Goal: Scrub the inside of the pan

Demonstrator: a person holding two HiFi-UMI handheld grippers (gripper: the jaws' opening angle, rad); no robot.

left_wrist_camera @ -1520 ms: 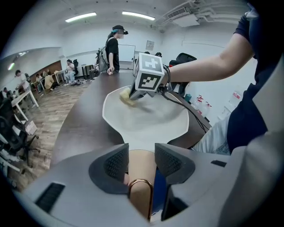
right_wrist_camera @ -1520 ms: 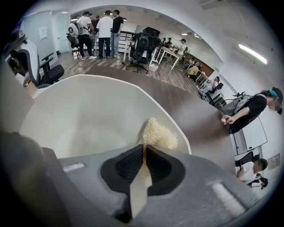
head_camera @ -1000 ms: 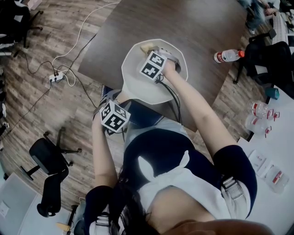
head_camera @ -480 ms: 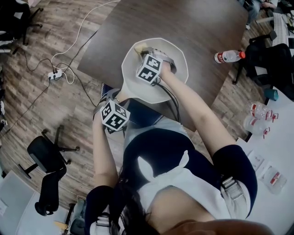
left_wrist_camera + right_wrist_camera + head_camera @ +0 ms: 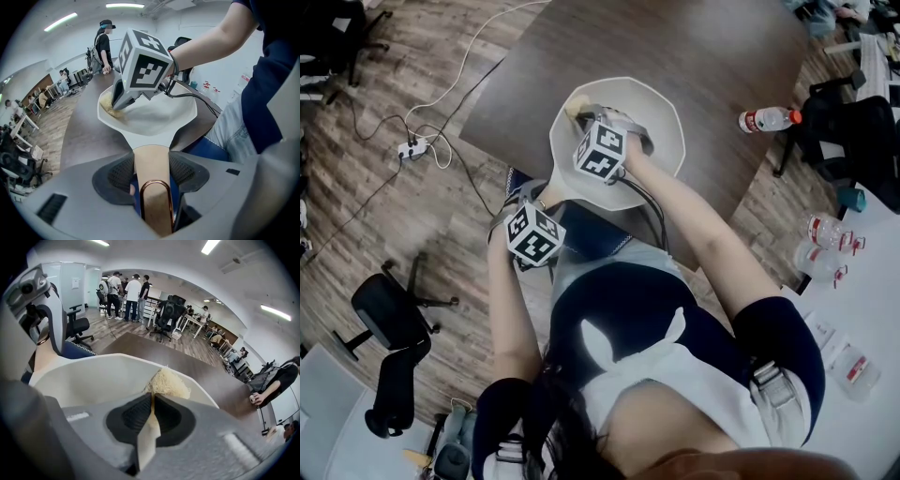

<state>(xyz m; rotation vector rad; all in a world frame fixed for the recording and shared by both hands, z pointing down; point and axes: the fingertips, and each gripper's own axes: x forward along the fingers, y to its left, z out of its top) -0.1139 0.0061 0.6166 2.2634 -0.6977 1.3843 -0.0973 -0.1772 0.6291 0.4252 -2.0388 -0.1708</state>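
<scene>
The pan [image 5: 623, 173] sits at the near edge of the desk [image 5: 703, 56], its handle [image 5: 151, 157] sticking out past the edge toward the person. The left hand-held gripper [image 5: 151, 174] is clamped on that handle, jaw pads pressed against both sides of it. The right hand-held gripper [image 5: 152, 404] is closed narrow on a thin flap of a pale fibrous scrubber [image 5: 168, 381], and the bushy end pokes out in front against the inner wall, close under the far rim. The scrubbing looks under way, with the pad at the far-left part of the bowl.

Risks from here, as I judge them:

- **Scrubber slipping out.** Only a slim edge of it is pinched. A hard sideways drag on the wall could pull it free or fold it under the jaws.
- **Jaws scraping the pan.** The pad stands only a little way past the tips, so a steeper angle could bring hard plastic onto the white coating.
- **Overshooting the rim.** The pad is near the lip, and an outward stroke could carry it over onto the desk.
- **Pan tipping or sliding.** It is probably resting on the desk, though the head view does not settle whether the base lies flat. Pressure at the far wall would lever against the left grip, and the handle could twist between the pads.
</scene>
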